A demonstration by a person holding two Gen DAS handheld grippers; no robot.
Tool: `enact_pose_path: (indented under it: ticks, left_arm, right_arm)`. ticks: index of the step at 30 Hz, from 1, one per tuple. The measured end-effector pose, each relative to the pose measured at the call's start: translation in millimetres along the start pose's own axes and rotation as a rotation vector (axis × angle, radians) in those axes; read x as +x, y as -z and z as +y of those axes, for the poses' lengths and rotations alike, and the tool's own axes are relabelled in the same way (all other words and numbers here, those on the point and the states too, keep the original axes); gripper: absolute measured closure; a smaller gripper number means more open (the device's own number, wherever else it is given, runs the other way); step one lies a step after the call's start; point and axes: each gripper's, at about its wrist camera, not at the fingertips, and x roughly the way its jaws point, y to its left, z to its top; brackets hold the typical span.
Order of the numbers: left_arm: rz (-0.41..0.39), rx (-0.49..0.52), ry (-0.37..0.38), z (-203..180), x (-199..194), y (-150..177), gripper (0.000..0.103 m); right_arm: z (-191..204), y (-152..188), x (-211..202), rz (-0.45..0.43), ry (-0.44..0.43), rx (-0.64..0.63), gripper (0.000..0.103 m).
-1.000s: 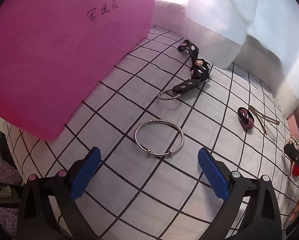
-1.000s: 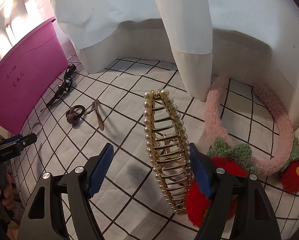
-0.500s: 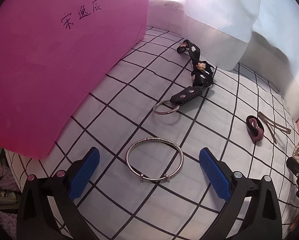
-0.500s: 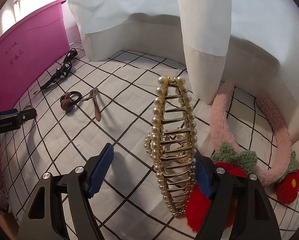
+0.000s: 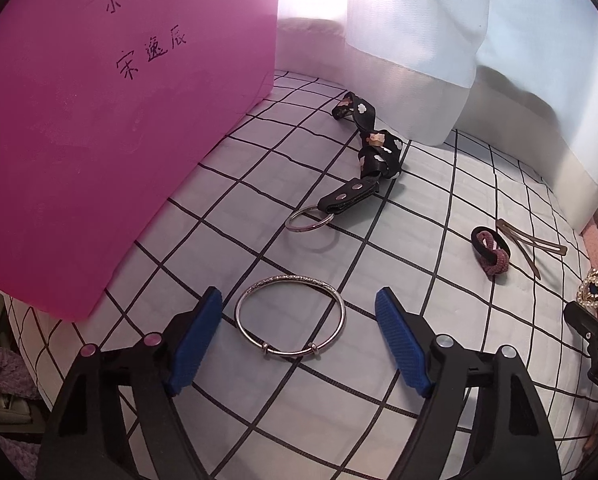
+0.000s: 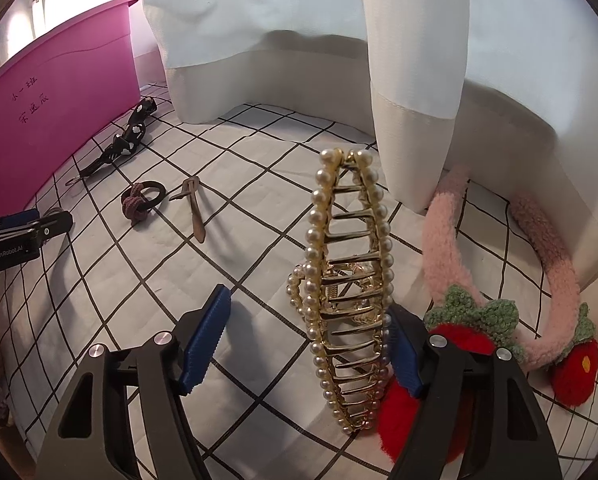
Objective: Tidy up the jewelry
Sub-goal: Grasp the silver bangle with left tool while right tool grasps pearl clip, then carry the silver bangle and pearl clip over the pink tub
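Note:
A silver bangle [image 5: 290, 314] lies flat on the checked cloth, between the blue pads of my open left gripper [image 5: 299, 332], not touched. A gold pearl claw clip [image 6: 349, 288] stands on the cloth just inside the right pad of my open right gripper [image 6: 307, 340]; contact cannot be told. A black flowered key strap with a ring [image 5: 361, 168] lies beyond the bangle. A pink and black hair tie [image 5: 491, 250] and a brown hair clip [image 5: 527, 242] lie to the right.
A pink bin [image 5: 99, 120] stands on the left; it also shows in the right wrist view [image 6: 55, 112]. White curtains [image 6: 411, 60] hang along the back. A pink fuzzy headband with red strawberries [image 6: 539, 280] lies at the right. The left gripper [image 6: 23, 232] shows at the left edge.
My left gripper has moved forward and down, so the bangle now lies between its pads. My right gripper has closed in on the pearl clip.

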Motion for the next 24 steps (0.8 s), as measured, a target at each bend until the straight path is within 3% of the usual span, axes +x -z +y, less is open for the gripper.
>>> enact_pose_path:
  ticks: [2,5,13,15,24]
  left_arm:
    - [-0.006,0.009,0.008,-1.5,-3.0,1.5,0.047]
    - [-0.007,0.008,0.016,-1.4,-5.2,3.8,0.050]
    - [0.013,-0.006,0.052,0.0,-17.4,9.6,0.050]
    - [0.011,-0.002,0.057,-3.6,-24.6,13.1,0.050]
    - [0.001,0.003,0.096,-14.5,-50.1,17.9,0.050]
  right_arm:
    - [2.2,0.8,-1.7,-0.005,-0.005,-0.007,0.045]
    - [6.8,1.1,-4.0,-0.011,-0.006,-0.022,0.061]
    - [6.6,0.6,-10.5,-0.006,-0.074,0.018,0.062]
    - [6.4,-0.1,-14.3,-0.002,-0.086,0.025,0.071]
    - [4.4,-1.9,-31.4,-0.009,-0.133,0.057,0.071]
